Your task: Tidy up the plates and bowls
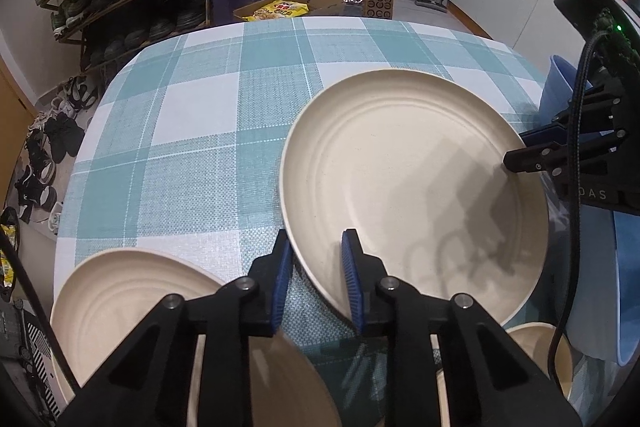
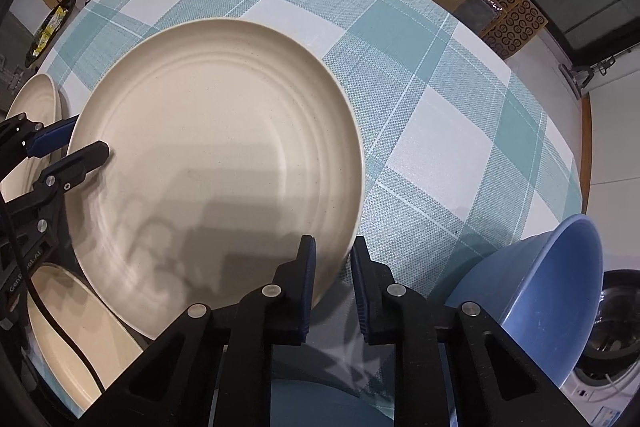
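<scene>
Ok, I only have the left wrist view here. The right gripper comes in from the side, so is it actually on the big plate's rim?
Observer: Yes. In the right wrist view the right gripper has the rim of the large plate between its pads, shut on it.
Reviewer: And the blue thing cut off at my right edge?
Observer: It's a blue bowl. It looks tipped onto its side on the checked cloth, apart from the plate.

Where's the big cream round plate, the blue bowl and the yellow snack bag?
Big cream round plate [image 1: 400, 187], left wrist view, its centre.
Blue bowl [image 2: 560, 267], right wrist view, inner wall.
Yellow snack bag [image 1: 280, 9], left wrist view, its front.
</scene>
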